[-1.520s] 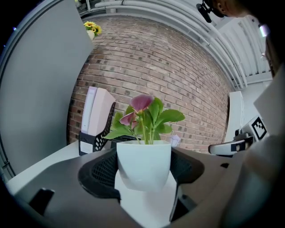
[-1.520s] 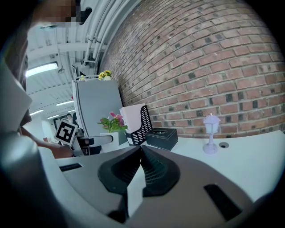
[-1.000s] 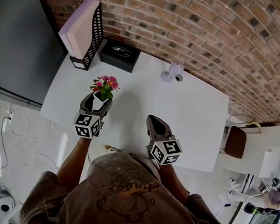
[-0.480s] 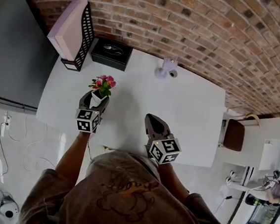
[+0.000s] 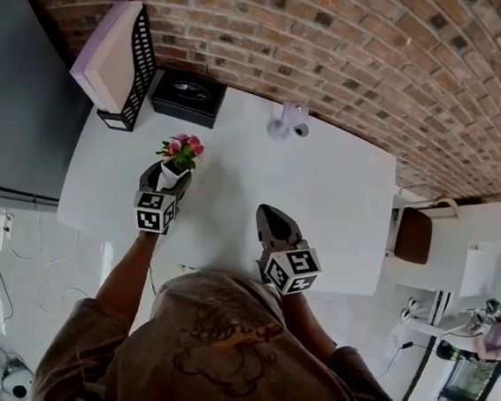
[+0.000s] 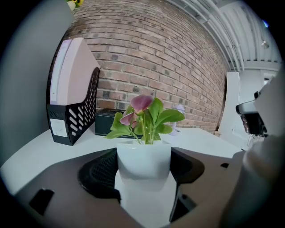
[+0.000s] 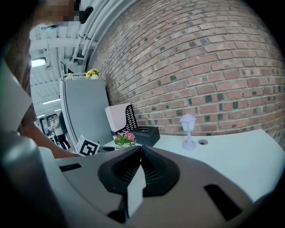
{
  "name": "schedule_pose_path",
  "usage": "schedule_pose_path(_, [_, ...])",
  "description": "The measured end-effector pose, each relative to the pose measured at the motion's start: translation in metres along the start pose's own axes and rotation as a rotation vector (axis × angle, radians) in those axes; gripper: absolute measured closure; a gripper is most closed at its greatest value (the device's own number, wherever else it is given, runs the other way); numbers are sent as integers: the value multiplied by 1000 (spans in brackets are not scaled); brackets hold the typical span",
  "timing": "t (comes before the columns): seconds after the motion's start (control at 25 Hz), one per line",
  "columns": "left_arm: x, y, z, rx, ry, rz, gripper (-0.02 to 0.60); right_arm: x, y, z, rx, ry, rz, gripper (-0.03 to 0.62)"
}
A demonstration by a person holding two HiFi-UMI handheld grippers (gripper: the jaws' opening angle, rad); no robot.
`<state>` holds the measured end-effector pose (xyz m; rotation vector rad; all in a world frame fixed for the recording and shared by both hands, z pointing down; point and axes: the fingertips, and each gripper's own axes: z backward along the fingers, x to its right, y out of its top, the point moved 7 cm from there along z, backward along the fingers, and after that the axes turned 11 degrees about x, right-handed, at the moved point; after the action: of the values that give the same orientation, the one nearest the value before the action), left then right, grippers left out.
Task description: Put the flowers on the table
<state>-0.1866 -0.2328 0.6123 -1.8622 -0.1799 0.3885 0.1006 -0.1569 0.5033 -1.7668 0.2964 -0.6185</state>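
A small white pot of pink flowers with green leaves (image 5: 179, 154) (image 6: 144, 129) sits between the jaws of my left gripper (image 5: 167, 178) (image 6: 143, 167), which is shut on the pot's sides over the white table (image 5: 331, 195). The same flowers (image 7: 124, 138) show small at the left in the right gripper view. I cannot tell whether the pot's base touches the tabletop. My right gripper (image 5: 270, 222) (image 7: 136, 176) hovers at the table's near edge, jaws shut together with nothing between them.
A black mesh file holder with a pink folder (image 5: 116, 58) stands at the back left, a black box (image 5: 188, 96) beside it. A small lilac lantern (image 5: 291, 121) stands by the brick wall. A brown chair (image 5: 414, 236) is off the table's right end.
The left gripper and the flower pot have barely shifted over the table's left part; the view has drifted as the head moved. The right gripper stays put.
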Motion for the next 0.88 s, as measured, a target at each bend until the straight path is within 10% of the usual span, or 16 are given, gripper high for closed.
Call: schedule_pose_path(0.88, [-1,-17,-28,-61,-3,-40,222,16,-5,3,-8,-43,-24,592])
